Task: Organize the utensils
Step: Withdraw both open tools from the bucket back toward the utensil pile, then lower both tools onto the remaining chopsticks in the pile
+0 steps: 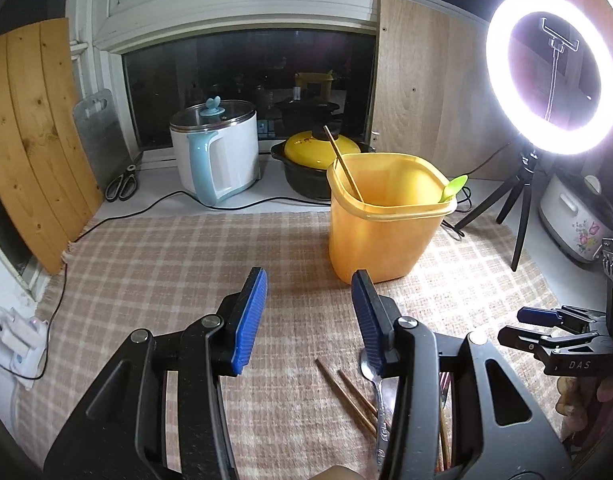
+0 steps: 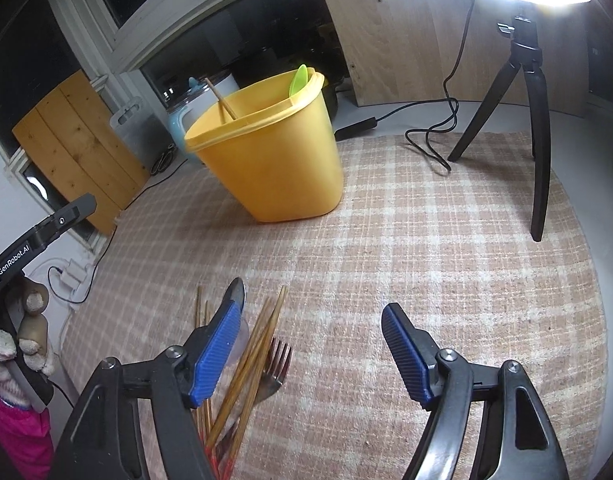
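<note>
Both my grippers hang empty above the checked mat, utensils loose below.

My left gripper (image 1: 308, 316) stands partly apart, gripping nothing; my right gripper (image 2: 312, 344) gapes wide over bare weave. The chopsticks (image 2: 248, 364), a fork (image 2: 276, 372) and a spoon (image 1: 376, 392) lie heaped at the checked mat's (image 2: 406, 248) near edge. The yellow bin (image 1: 382, 220) stands toward its far edge, holding one chopstick (image 1: 342, 164) and a green spoon (image 1: 454, 189).

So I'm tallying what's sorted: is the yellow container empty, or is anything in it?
Not empty. The yellow container stands upright, holding one chopstick leaning on its rim and a green spoon poking out.
</note>
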